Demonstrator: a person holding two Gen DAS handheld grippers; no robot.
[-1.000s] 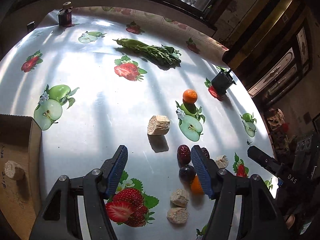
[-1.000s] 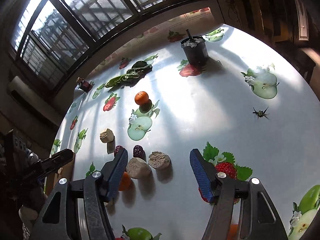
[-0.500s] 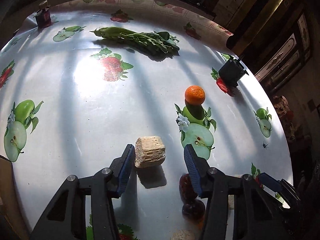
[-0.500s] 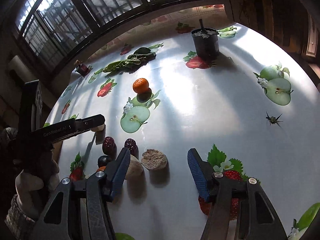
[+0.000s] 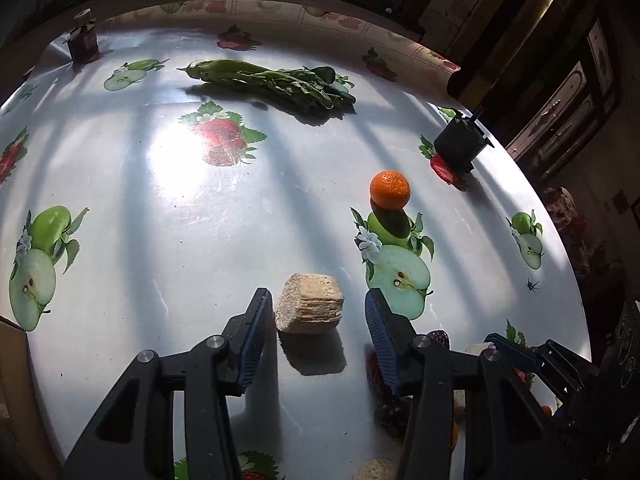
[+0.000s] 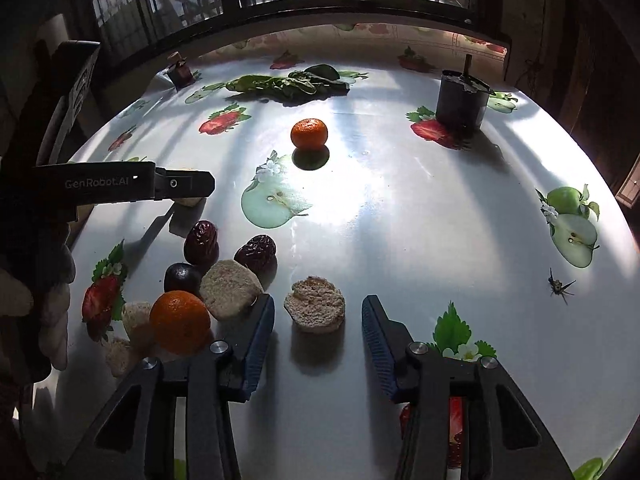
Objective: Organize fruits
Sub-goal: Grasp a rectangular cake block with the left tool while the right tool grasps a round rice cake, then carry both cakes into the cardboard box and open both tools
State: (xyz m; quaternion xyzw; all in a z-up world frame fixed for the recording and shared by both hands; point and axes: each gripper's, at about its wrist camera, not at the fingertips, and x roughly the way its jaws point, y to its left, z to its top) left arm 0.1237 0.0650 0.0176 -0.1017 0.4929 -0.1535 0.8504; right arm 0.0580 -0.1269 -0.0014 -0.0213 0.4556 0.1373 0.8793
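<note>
My left gripper [image 5: 316, 316] is open with a beige cube-shaped chunk [image 5: 310, 308] between its fingers, its left finger close to the chunk. My right gripper [image 6: 318, 322] is open around a round beige chunk [image 6: 315, 309]. A mandarin [image 5: 389, 189] stands farther out; it also shows in the right wrist view [image 6: 309, 133]. A second mandarin [image 6: 180, 321], two red dates [image 6: 201, 241] [image 6: 255, 252], a dark round fruit [image 6: 182, 278] and another beige chunk [image 6: 230, 289] cluster left of my right gripper. The left gripper shows in the right wrist view [image 6: 188, 189].
A bunch of leafy greens [image 5: 276, 82] lies at the far side. A black cup [image 6: 461, 98] stands at the far right and a small dark jar [image 5: 83, 42] at the far left. The tablecloth [image 5: 180, 208] carries printed fruits. A cardboard box edge [image 5: 12, 344] is at the left.
My left gripper has moved forward until the cube-shaped chunk sits between its fingers. My right gripper has shifted left so the round chunk lies between its fingers.
</note>
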